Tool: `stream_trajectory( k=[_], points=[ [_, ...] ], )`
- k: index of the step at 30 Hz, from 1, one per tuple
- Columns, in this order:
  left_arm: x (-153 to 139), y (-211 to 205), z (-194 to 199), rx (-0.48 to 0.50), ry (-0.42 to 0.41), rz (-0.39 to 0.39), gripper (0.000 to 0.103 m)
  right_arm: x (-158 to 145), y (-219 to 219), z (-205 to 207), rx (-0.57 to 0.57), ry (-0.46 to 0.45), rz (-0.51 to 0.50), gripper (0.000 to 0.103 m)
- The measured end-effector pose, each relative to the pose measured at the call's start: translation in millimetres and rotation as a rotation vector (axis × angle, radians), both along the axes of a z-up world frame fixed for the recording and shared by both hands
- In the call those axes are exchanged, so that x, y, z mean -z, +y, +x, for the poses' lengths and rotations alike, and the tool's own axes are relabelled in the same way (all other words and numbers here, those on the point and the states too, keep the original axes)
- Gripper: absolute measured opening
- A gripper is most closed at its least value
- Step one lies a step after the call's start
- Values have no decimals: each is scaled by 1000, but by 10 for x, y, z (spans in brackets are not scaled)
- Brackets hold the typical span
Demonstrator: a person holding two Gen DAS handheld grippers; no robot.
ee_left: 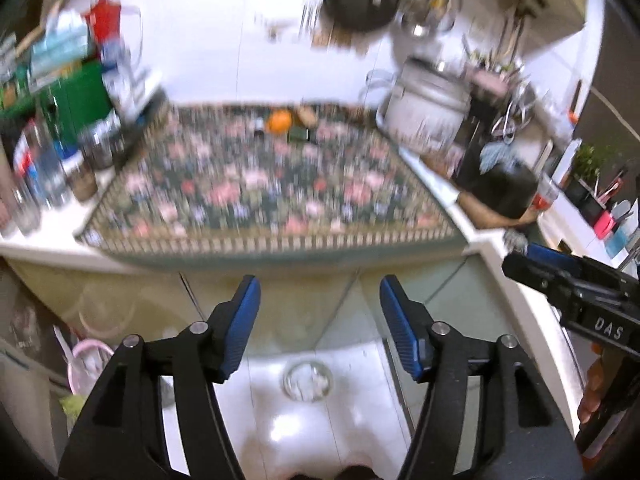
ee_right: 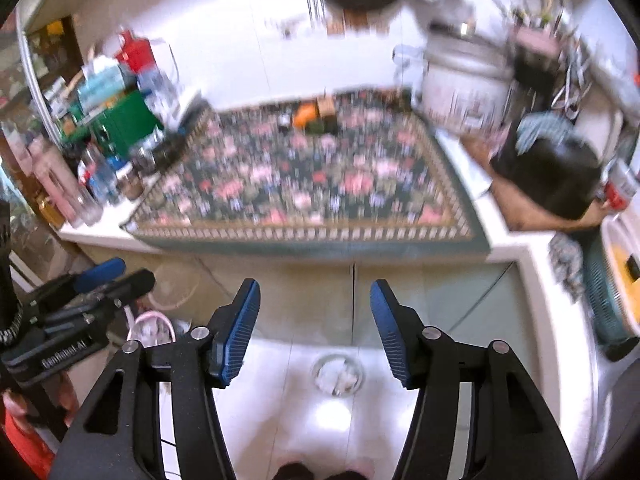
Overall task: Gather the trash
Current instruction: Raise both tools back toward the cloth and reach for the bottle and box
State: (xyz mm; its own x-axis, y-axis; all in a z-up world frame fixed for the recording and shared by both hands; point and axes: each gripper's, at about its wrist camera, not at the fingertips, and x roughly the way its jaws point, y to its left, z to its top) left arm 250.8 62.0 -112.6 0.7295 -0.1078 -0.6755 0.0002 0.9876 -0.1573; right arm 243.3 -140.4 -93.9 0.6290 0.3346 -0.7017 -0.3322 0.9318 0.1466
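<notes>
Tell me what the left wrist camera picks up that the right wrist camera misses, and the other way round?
Only the left wrist view shows the potted green plant at far right. Only the right wrist view shows the teal fan and the yellow-and-white thing beside it. Both show the floral mat, an orange at its far edge, the white pot, the floor drain, and each open hand-held gripper: left hand-held gripper, right hand-held gripper.
</notes>
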Motion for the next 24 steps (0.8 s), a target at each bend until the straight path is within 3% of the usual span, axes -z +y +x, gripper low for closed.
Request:
stream_trajectory(
  k=[2,4,6,8,11,16,24],
  points=[
    [-192,27,-37,-13,-46,14,71,-169,-6,-66,34,-63,-9,66],
    [-377,61,-95,-26,-93,22,87,-308,-5,-93,47,-116,-15,69],
    [-510,71,-116,-41,-127,37,96,-444,-8,-83,61,-164,-23,75],
    [-628,75,-95,-44,-161,49,97,-545,-10,-45,74,-211,-23,88],
    [-725,57,45,-43,-181,68,98,-649,-29,33,77,-269,-15,96],
    [-830,37,411,-95,-222,72,102,-734,-41,377,42,-327,-8,96],
    [-905,2,1311,-184,-202,74,102,-791,-228,1213,-20,-319,4,96]
  ],
)
